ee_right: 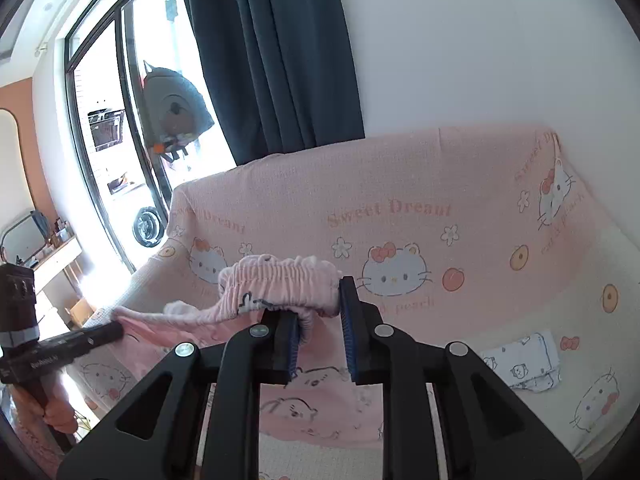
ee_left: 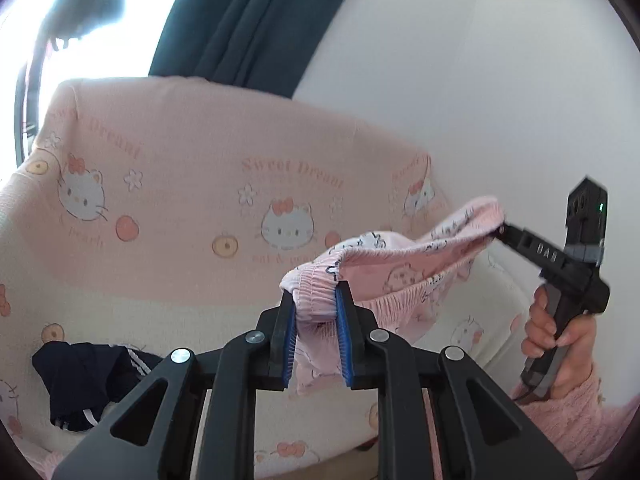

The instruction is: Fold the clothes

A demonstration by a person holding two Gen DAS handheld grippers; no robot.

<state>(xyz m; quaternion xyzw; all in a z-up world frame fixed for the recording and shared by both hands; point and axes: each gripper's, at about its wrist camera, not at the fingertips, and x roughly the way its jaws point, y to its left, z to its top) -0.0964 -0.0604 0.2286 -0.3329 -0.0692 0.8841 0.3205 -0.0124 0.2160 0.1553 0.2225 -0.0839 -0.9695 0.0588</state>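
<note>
While both claws hold one garment aloft, this is how it lies:
Left claw [ee_left: 316,316]: closed on the elastic waistband of the pink shorts [ee_left: 400,268].
Right claw [ee_right: 320,320]: pinching the waistband's other end.
Long axis: waistband runs claw to claw, slack between; legs hang below both.
Sofa [ee_right: 440,184]: ahead of and beneath the claws, cover draped.
Nearer hand: neither; each holds a corner.
Other clothes: navy shorts [ee_left: 80,384] below-left of the left claw; white printed piece [ee_right: 520,360] below-right of the right claw.

Navy garment [ee_left: 86,380] partly behind tongs
</note>
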